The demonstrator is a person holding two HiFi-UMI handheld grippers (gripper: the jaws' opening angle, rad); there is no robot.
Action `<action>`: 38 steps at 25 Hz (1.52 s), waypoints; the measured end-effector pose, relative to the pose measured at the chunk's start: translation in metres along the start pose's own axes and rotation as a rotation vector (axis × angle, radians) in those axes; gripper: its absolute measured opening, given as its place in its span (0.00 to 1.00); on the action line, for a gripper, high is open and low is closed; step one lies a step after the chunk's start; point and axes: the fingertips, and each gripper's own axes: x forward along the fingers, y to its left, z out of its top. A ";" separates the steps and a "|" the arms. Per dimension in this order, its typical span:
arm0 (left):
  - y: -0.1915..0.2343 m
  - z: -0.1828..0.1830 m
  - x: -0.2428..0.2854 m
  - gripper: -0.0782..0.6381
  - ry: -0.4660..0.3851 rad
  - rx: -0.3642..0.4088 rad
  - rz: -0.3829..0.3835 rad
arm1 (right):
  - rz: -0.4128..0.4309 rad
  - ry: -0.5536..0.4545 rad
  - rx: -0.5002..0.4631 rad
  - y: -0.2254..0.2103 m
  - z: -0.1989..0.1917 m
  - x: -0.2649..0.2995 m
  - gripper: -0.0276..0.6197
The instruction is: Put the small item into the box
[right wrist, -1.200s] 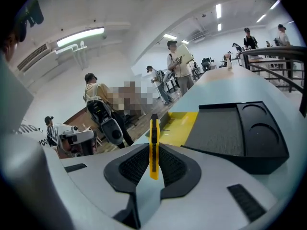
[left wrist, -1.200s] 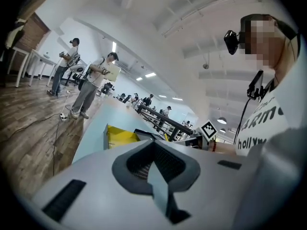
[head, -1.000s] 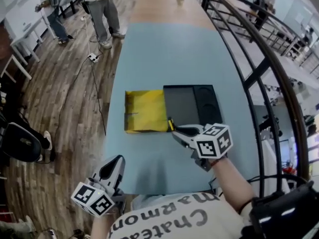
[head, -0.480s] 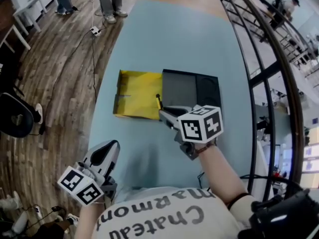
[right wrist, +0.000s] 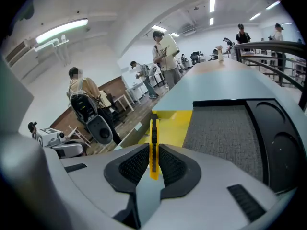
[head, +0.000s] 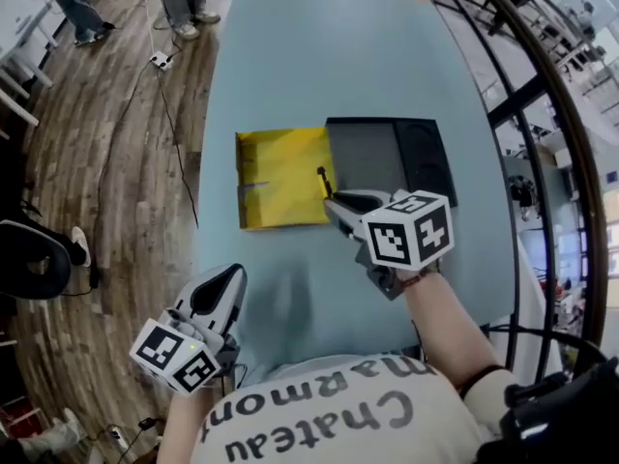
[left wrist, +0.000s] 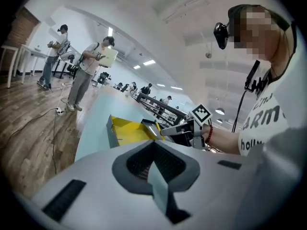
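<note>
Since a second ago my right gripper (head: pixel 332 201) has pushed forward over the right edge of the yellow box (head: pixel 276 177) at mid-frame. It grasps the slim yellow item (right wrist: pixel 153 143), apparently to drop it inside. Left gripper (head: pixel 224 283), lower left, waits clenched and empty.

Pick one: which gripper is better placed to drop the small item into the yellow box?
Right. The right gripper grips the slim yellow item, whose tip is at the yellow box's edge. The left gripper is empty, jaws together, back by the person's body, away from the box.
</note>
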 end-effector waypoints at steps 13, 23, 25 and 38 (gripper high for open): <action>0.063 0.051 -0.018 0.11 0.159 0.101 -0.310 | -0.295 -0.084 0.210 0.015 0.001 0.022 0.17; 0.096 0.047 -0.017 0.11 0.242 0.056 -0.446 | -0.442 -0.012 0.229 0.010 0.008 0.045 0.17; 0.097 0.047 -0.013 0.11 0.250 0.056 -0.470 | -0.457 0.015 0.228 0.009 0.007 0.049 0.17; 0.108 0.036 -0.018 0.11 0.245 -0.007 -0.516 | -0.520 0.141 0.227 -0.001 -0.008 0.068 0.17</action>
